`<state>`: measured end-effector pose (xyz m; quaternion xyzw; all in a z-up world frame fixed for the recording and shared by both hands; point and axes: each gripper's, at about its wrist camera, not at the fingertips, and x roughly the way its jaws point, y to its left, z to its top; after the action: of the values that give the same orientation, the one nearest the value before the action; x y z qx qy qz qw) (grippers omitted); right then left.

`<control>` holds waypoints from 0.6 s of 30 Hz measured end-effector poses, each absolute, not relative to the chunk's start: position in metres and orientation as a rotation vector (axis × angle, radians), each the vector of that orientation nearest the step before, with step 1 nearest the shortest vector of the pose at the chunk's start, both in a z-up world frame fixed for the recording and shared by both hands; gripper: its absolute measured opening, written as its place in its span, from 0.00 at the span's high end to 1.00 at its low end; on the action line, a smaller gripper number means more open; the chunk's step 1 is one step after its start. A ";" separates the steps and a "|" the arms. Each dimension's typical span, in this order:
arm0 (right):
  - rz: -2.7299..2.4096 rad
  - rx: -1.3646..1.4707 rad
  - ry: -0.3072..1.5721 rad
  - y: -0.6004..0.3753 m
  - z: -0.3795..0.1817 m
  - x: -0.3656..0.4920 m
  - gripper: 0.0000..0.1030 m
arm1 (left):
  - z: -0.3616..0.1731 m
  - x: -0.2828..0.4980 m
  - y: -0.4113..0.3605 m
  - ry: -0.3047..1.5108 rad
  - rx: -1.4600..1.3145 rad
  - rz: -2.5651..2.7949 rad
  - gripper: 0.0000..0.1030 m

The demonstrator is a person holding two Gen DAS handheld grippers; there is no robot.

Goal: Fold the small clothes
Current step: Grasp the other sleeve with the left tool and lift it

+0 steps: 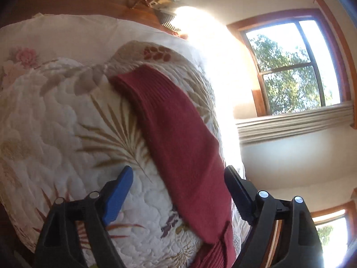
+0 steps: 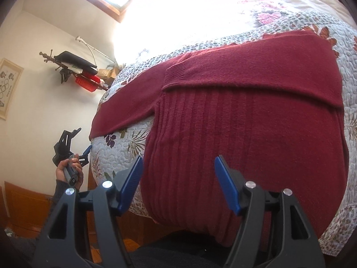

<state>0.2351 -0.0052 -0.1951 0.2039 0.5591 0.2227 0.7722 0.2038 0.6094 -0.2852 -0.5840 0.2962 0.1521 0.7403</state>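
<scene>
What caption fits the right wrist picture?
Open right claw hovers over a dark red sweater spread on a flowery quilt.

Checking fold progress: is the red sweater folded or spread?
Partly folded: one sleeve lies across the red sweater; the other sleeve is still out.

Lying spread across the quilt (image 2: pixel 348 51) ahead of the right gripper (image 2: pixel 178 174): the red sweater (image 2: pixel 245 134), one sleeve (image 2: pixel 256 67) folded over. Leaving bare quilt left of the wide-apart fingers. Hanging off the bed edge between the left gripper (image 1: pixel 178 192) fingers: another sleeve (image 1: pixel 178 122); open air rightward.
</scene>
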 end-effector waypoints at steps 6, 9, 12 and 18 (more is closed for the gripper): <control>0.479 0.424 1.218 0.005 -0.191 0.231 0.34 | -0.301 0.231 0.655 0.671 -1.304 0.393 0.18; 0.457 0.439 1.217 0.001 -0.193 0.228 0.33 | -0.301 0.240 0.663 0.732 -1.249 0.446 0.40; 0.440 0.456 1.214 -0.003 -0.194 0.226 0.33 | -0.301 0.240 0.664 0.783 -1.217 0.483 0.77; 0.430 0.471 1.190 -0.013 -0.189 0.222 0.33 | -0.261 0.239 0.658 0.740 -1.129 0.430 0.93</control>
<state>0.2224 -0.0134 -0.1891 0.2178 0.5507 0.1990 0.7808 0.2393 0.6583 -0.2615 -0.5186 0.3397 0.1974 0.7594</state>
